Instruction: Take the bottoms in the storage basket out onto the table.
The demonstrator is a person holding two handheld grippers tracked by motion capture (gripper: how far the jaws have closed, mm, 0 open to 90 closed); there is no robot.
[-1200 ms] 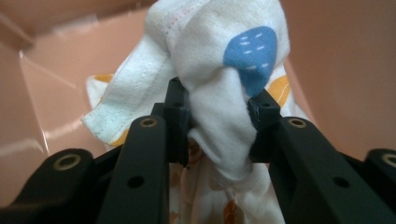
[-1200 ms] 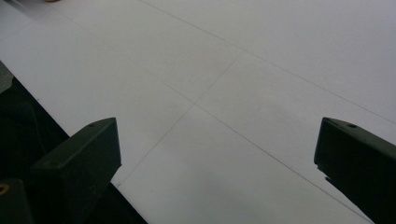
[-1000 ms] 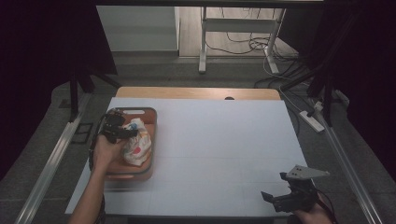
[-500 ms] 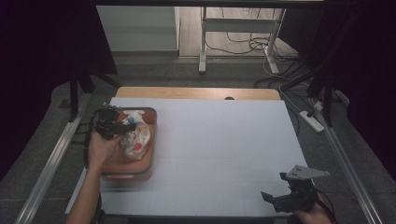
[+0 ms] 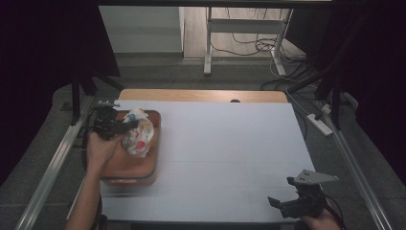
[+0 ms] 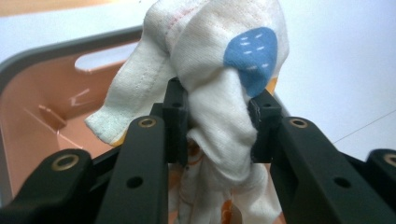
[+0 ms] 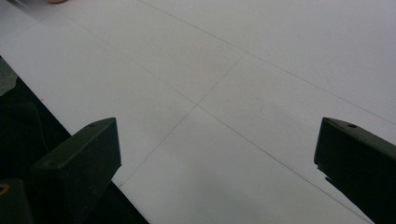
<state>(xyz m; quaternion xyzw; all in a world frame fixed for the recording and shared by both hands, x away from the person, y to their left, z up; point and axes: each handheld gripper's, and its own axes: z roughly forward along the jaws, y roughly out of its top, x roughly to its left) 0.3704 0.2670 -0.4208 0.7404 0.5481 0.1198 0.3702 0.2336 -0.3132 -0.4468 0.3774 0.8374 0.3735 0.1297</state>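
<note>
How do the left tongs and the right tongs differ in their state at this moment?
The left tongs are shut on the patterned cloth; the right tongs stand wide open with nothing between them. The left tongs are above the orange bin; the right tongs are over the bare white table. Both have black jaws.

Left gripper [image 5: 125,128] jaws clamped tight; right gripper [image 5: 276,203] jaws wide apart.

The cloth [image 5: 138,138] hangs over the tray [image 5: 125,171] at the table's [image 5: 225,158] left edge.
</note>
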